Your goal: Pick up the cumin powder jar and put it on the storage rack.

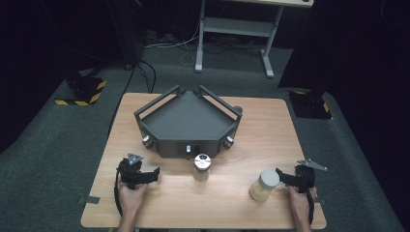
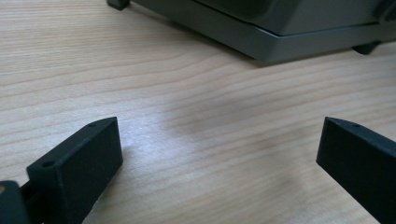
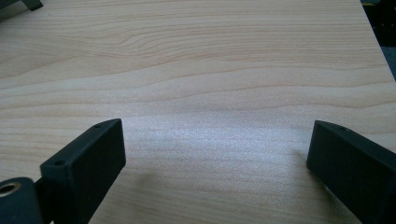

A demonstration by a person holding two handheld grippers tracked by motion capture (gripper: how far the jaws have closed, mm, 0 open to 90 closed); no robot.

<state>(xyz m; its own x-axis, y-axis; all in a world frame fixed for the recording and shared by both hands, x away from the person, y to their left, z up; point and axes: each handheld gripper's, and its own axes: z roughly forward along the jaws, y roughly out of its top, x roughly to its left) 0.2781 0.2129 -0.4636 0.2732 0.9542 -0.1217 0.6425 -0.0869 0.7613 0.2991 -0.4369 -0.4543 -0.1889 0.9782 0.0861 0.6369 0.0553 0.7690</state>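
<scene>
My left gripper (image 1: 139, 171) rests near the front left of the wooden table (image 1: 261, 125). In the left gripper view it (image 2: 219, 140) is open, with bare wood between its black fingers (image 2: 84, 158). My right gripper (image 1: 298, 177) sits at the front right, and in the right gripper view it (image 3: 217, 140) is also open over bare wood. A jar with a white lid and pale yellow contents (image 1: 264, 185) stands just left of the right gripper. A smaller jar with a silver lid (image 1: 202, 166) stands in front of the dark grey angular tray (image 1: 186, 121).
The tray has raised rails and knobs on its front faces; its base (image 2: 280, 37) lies ahead of the left gripper. The table's right edge (image 3: 376, 42) is near the right gripper. A white desk frame (image 1: 237, 29) and floor cables lie beyond the table.
</scene>
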